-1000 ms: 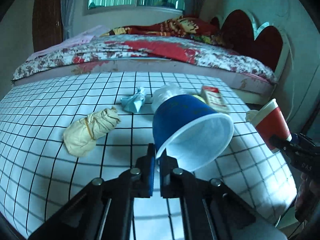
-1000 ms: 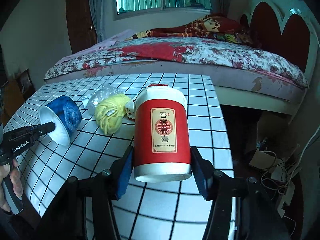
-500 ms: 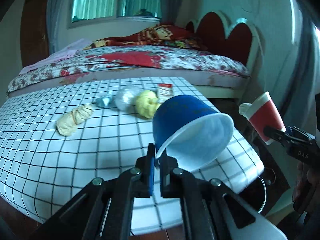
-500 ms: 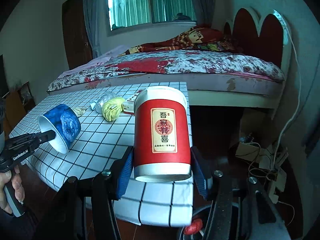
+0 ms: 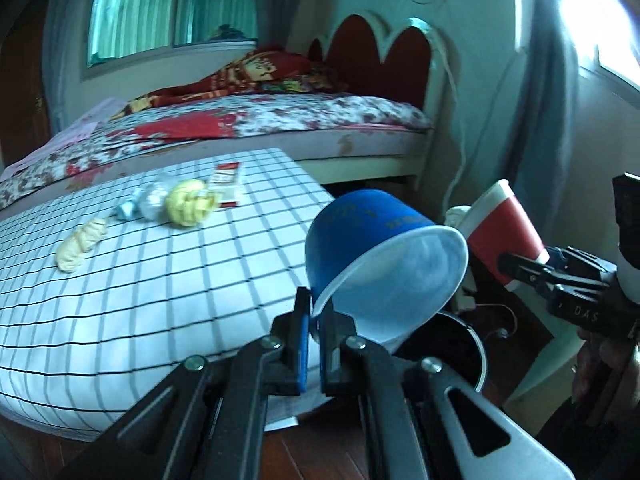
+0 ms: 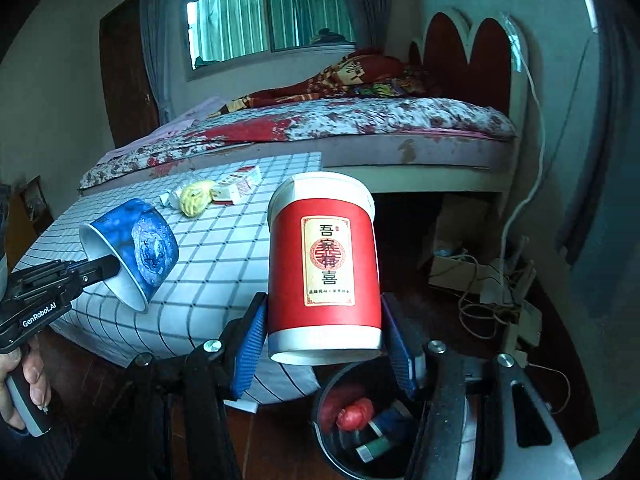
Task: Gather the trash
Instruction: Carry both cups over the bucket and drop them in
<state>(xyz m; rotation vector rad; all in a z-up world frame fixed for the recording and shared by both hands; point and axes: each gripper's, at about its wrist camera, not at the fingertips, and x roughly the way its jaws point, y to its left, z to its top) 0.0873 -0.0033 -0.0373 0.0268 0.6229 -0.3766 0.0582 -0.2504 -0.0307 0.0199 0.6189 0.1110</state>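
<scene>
Both cups at the bin [image 6: 360,432]: left fingers [image 5: 314,350] pinch blue cup's [image 5: 380,256] rim, right fingers [image 6: 322,344] clamp red cup [image 6: 324,264]; centre each over the opening b4 releasing.

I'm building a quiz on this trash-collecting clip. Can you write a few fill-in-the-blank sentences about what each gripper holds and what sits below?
1. The left gripper pinches the rim of a ____ paper cup.
2. The right gripper clamps a ____ cup with a label.
3. Below the right gripper stands a dark ____ with trash in it.
4. The yellow wad lies on the ____ tablecloth.

Answers: blue; red; bin; checked
</scene>
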